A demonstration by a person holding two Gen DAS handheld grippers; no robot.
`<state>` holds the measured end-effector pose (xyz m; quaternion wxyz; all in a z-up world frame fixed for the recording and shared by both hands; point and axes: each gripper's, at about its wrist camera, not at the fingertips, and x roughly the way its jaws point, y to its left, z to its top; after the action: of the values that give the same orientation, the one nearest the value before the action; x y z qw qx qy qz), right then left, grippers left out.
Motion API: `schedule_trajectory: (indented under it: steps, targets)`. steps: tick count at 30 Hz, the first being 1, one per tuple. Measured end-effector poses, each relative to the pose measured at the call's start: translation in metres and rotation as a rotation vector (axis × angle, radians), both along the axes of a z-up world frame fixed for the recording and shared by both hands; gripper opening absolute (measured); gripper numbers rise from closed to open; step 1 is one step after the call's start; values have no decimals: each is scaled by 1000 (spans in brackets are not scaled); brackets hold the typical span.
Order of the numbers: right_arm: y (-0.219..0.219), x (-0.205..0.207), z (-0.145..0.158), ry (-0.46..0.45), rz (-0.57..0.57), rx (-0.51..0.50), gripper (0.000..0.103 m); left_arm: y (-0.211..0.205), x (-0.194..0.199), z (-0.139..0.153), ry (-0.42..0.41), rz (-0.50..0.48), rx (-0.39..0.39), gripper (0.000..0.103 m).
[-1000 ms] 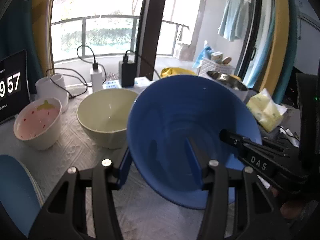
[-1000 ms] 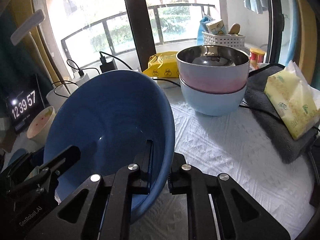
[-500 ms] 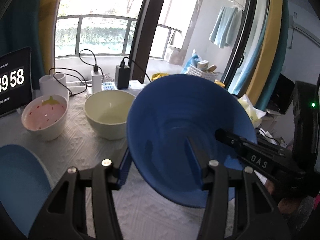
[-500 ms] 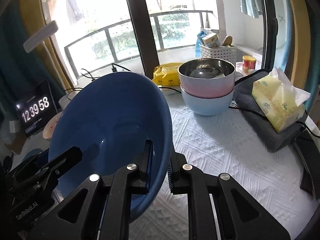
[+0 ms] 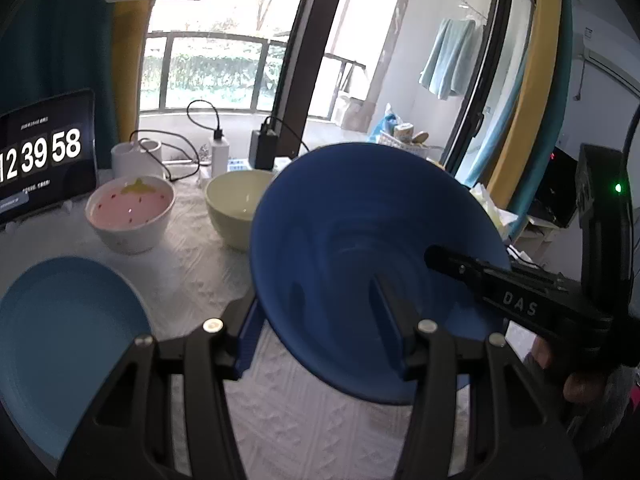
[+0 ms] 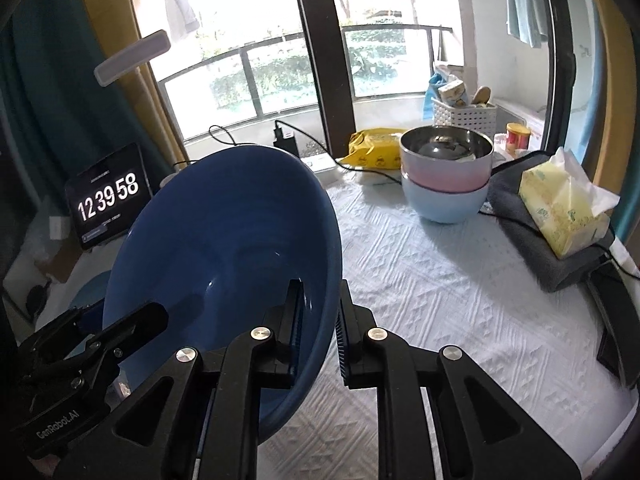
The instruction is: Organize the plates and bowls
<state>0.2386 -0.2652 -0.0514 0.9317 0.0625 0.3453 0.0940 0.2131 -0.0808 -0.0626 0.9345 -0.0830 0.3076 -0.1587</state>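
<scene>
I have one dark blue bowl (image 5: 360, 264) lifted off the bench (image 6: 440, 280), tilted, its hollow facing both cameras. My left claw (image 5: 320, 320) grips its near rim, one finger inside and one outside; my right claw (image 6: 320, 320) is clenched on the opposite rim the same way.

Counting the rest: toward the far left edge of the bench stand two single bowls, a strawberry-print bowl (image 5: 130, 214) and a cream bowl (image 5: 236, 204), near each other but apart. One light blue plate (image 5: 60, 340) lies at the near left edge. Toward the far right is one stack of three bowls (image 6: 446, 176): steel-lined on top, pink, pale blue beneath.

One tissue pack (image 6: 564, 208) sits on a folded grey towel (image 6: 552, 252) at the right edge. One clock tablet (image 5: 40, 160) stands at the far left edge.

The white cloth between the stack and my right claw lies bare.
</scene>
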Motion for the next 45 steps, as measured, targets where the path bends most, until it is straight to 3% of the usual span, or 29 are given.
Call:
schedule_trajectory:
  steps: [13,28,36,45]
  targets:
    - [17,-13,-13,70,52,-5,18,9,-29,-4,12,-5,31,52]
    - [23,2,-39,182,61,27,19,14,-25,-19,79,-3,39,52]
    - [25,9,-51,217,65,25,25,16,-25,-22,86,8,45,52]
    - [30,10,-46,189,76,13,36,21,-24,-23,88,32,47,52]
